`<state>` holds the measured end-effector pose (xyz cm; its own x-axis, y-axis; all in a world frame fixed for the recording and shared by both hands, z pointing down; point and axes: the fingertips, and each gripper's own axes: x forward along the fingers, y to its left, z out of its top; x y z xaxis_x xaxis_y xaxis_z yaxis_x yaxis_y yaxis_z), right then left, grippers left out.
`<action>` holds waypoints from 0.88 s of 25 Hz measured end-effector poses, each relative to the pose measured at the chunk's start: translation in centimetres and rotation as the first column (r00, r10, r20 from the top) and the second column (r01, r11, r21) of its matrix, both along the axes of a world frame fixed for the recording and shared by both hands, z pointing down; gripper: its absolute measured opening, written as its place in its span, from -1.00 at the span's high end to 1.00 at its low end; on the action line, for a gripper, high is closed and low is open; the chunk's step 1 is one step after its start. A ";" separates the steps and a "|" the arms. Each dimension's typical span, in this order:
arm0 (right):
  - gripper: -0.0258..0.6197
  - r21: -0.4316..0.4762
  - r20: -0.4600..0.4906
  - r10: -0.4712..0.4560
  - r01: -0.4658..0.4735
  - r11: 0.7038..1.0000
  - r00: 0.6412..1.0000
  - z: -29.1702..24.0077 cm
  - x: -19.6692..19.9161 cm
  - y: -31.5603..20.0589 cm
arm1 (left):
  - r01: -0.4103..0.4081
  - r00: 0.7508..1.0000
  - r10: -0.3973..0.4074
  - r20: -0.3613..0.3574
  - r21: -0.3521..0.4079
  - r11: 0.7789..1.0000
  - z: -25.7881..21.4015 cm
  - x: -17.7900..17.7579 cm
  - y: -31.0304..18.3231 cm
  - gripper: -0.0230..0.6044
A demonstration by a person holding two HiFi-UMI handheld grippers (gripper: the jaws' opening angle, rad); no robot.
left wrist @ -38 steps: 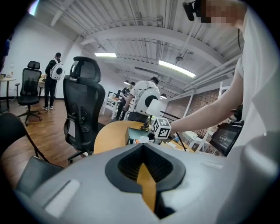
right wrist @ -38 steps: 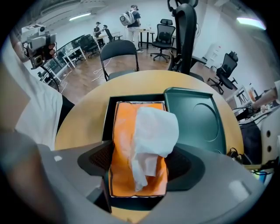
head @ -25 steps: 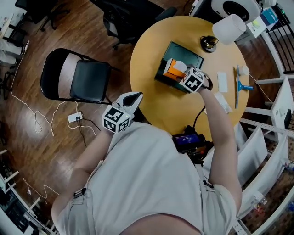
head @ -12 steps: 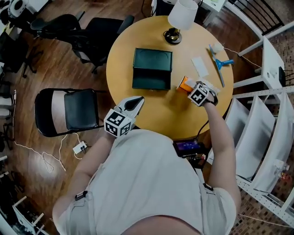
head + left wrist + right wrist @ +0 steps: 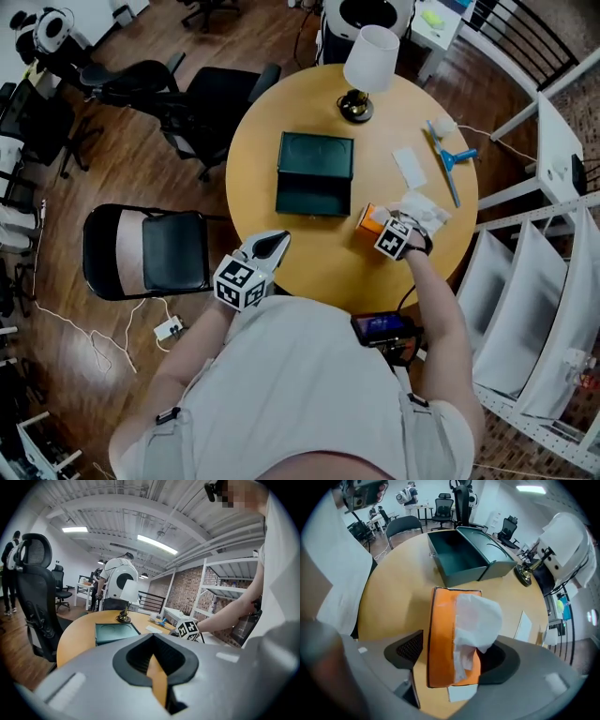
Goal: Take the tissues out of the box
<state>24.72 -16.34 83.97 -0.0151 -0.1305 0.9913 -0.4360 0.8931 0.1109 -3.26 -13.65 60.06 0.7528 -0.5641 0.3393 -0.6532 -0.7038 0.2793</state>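
A dark green box (image 5: 315, 173) stands open and empty on the round wooden table (image 5: 281, 253); the right gripper view shows it too (image 5: 464, 557). To its right the orange tissue pack (image 5: 372, 219) lies on the tabletop, a white tissue (image 5: 476, 618) sticking out of its slot. My right gripper (image 5: 382, 228) straddles the pack (image 5: 443, 634). Its jaws are opening, and a gap shows at the left pad (image 5: 405, 651). My left gripper (image 5: 274, 245) hovers off the table's near edge, jaws together, holding nothing.
A white-shaded lamp (image 5: 370, 61) stands at the table's far side. A blue squeegee (image 5: 450, 159), a white card (image 5: 409, 167) and crumpled tissues (image 5: 424, 204) lie at the right. A folding chair (image 5: 150, 251) stands left, white shelving (image 5: 525, 309) right.
My right gripper carried the orange pack out of the green box to the table on its right, and its jaws have spread wider. The left gripper stayed put.
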 end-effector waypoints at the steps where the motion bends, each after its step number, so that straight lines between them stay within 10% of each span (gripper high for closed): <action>1: -0.16 -0.025 0.012 0.019 -0.019 1.000 1.000 0.2 0.1 1.4 | 0.001 1.000 -0.001 0.003 -0.011 1.000 0.2 -0.3 0.7 0.92; 8: 0.13 0.186 0.426 0.167 -0.267 0.946 0.889 -8.8 -0.8 0.1 | 0.041 0.999 -0.041 -0.027 0.021 0.999 0.3 -1.7 -0.1 0.93; 10: 0.53 0.190 0.613 0.168 -0.351 0.917 0.772 -12.7 -2.8 -0.1 | 0.038 0.999 -0.037 -0.029 0.028 0.999 0.2 -2.0 -1.3 0.92; 12: 0.88 0.126 0.799 0.150 -0.406 0.905 0.583 -16.6 -5.5 0.4 | 0.022 1.000 -0.021 -0.023 0.030 0.999 0.0 -1.9 -2.3 0.92; 15: 0.92 0.072 0.922 0.086 -0.386 0.920 0.377 -21.0 -9.0 2.0 | -0.011 1.000 0.011 -0.012 0.039 0.999 -0.5 -1.2 -3.2 0.92; 22: 0.92 0.100 0.950 0.037 -0.418 0.903 0.309 -22.7 -10.0 3.1 | -0.068 0.998 0.069 -0.012 0.054 0.996 -1.1 1.0 -3.5 0.92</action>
<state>14.73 -13.21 61.23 -0.7970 -0.5431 0.2642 -0.6028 0.7425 -0.2921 -2.30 -17.11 58.97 0.7947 -0.5278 0.2998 -0.5992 -0.7610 0.2486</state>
